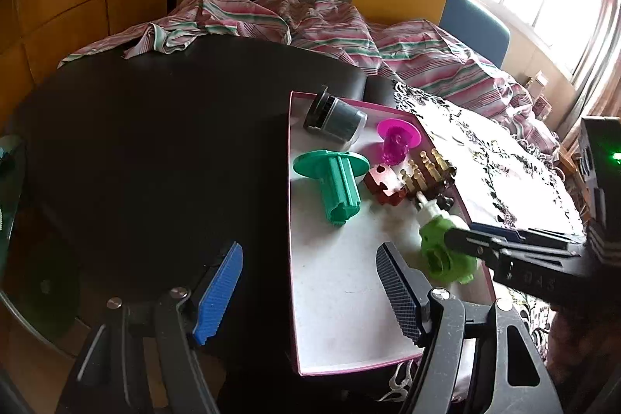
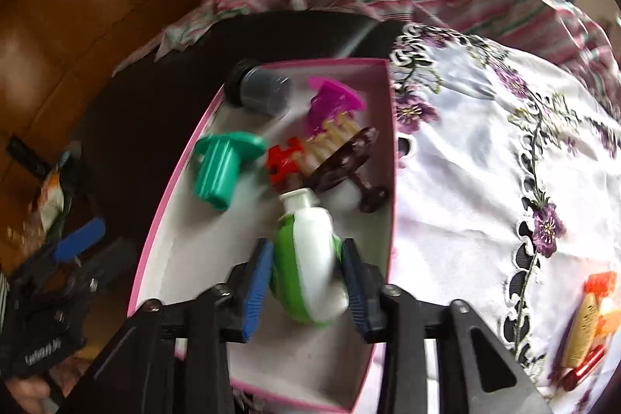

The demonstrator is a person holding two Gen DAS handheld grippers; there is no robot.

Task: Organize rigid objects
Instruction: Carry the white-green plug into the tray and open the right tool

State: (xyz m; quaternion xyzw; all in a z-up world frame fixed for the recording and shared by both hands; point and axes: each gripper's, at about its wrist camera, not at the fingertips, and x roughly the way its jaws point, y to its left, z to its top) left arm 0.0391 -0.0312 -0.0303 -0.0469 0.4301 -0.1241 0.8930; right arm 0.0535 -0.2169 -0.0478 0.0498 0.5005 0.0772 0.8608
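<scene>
1. Your right claw point(image 2: 306, 282) is squeezed tight on the green and white bottle point(image 2: 310, 258). One blue pad point(image 2: 256, 290) is on each side of the bottle, and both pads press on it.
2. The bottle sits right between your two fingers. Its white cap points away from you, toward the other toys. You hold it over the near part of the pink box point(image 2: 163, 220), inside the box walls. You cannot tell if the bottle touches the box floor.
3. Just past the bottle's cap lie a red puzzle piece point(image 2: 283, 158) and a brown brush point(image 2: 341, 158) with pale pegs.
4. To the left of those lies a teal spool point(image 2: 221, 169) on its side.
5. At the far end of the box are a pink spool point(image 2: 333, 99) and a dark jar point(image 2: 260, 92) lying down.
6. Your left claw point(image 1: 310, 297) is open and holds nothing. One finger hangs over the black table point(image 1: 155, 142) and the other over the white floor of the box, so the box's left wall is between them.
7. From your left side, the green bottle shows at the tip of your right claw, near your left claw's right finger.
8. Right of the box lies a white cloth with purple flowers point(image 2: 485, 181). An orange bottle point(image 2: 586, 321) lies on it, well apart from the box.
</scene>
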